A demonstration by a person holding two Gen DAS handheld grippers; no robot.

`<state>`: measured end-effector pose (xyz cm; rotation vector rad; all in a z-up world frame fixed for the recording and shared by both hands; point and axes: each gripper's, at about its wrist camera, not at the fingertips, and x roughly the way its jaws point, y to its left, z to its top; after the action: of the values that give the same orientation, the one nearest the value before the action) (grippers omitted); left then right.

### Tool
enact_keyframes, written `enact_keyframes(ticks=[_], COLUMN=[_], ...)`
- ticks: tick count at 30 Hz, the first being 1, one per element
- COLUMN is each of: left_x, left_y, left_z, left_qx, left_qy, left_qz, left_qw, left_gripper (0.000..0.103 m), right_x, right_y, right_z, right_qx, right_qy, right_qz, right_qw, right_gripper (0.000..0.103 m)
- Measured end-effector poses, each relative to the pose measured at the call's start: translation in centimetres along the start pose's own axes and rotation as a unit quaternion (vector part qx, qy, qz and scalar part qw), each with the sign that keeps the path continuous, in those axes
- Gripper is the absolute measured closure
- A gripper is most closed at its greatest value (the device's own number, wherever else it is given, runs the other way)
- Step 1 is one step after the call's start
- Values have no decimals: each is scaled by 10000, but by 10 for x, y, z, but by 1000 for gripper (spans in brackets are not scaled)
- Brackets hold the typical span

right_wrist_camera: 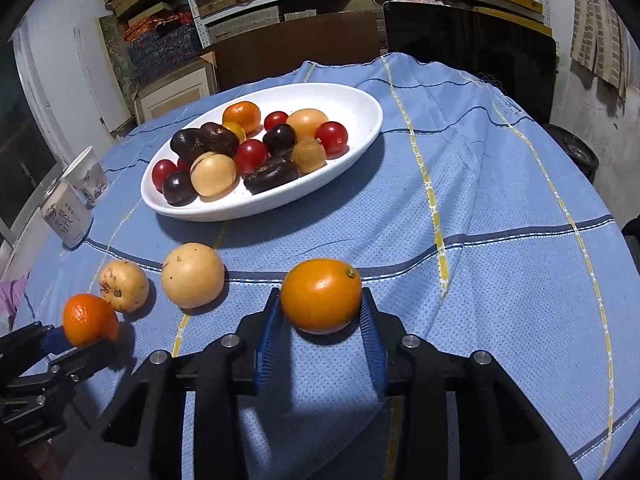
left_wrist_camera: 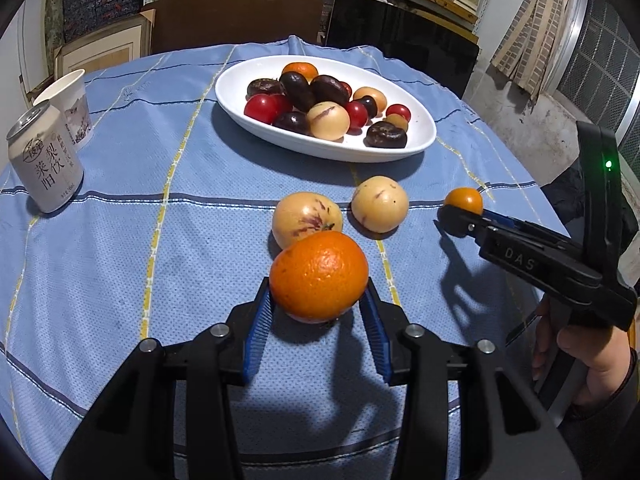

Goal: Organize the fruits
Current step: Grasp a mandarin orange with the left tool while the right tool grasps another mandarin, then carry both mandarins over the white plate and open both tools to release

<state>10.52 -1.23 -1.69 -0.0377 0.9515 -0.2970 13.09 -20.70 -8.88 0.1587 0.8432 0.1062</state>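
Observation:
My left gripper (left_wrist_camera: 319, 286) is shut on a rough-skinned orange (left_wrist_camera: 319, 276) near the table's front; its blue pads (left_wrist_camera: 262, 316) press both sides. My right gripper (right_wrist_camera: 320, 297) is shut on a smaller smooth orange fruit (right_wrist_camera: 321, 295), which also shows in the left wrist view (left_wrist_camera: 463, 200). Two pale yellow fruits with purple streaks (left_wrist_camera: 307, 216) (left_wrist_camera: 380, 204) lie on the blue cloth between the grippers and the white oval dish (left_wrist_camera: 424, 148). The dish holds several red, dark and yellow fruits. Whether either held fruit is off the cloth I cannot tell.
A drink can (left_wrist_camera: 44, 160) and a paper cup (left_wrist_camera: 70, 100) stand at the table's left edge. Dark chair backs (left_wrist_camera: 400, 36) and cluttered shelves rise behind the table. A hand (left_wrist_camera: 592, 344) holds the right gripper's handle at the right edge.

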Motion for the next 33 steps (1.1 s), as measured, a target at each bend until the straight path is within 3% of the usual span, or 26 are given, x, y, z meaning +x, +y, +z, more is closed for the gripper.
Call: enact_keyframes(ticks=[9, 24, 33], left_x=[-2, -43, -54], left_y=[2, -10, -15], left_z=[-1, -6, 37], left_qx=[-124, 136, 197], left_qy=[44, -224, -450], left_qz=[-147, -98, -120], left_qw=[9998, 9996, 9987], left_gripper=[61, 61, 61], right_x=[-47, -75, -90], right_y=[7, 32, 35], right_z=[-19, -29, 4], right_qx=[46, -251, -437], right_qy=[-310, -434, -757], right_qz=[336, 823, 886], right_qw=[9989, 9953, 9922], right_gripper=[64, 65, 65])
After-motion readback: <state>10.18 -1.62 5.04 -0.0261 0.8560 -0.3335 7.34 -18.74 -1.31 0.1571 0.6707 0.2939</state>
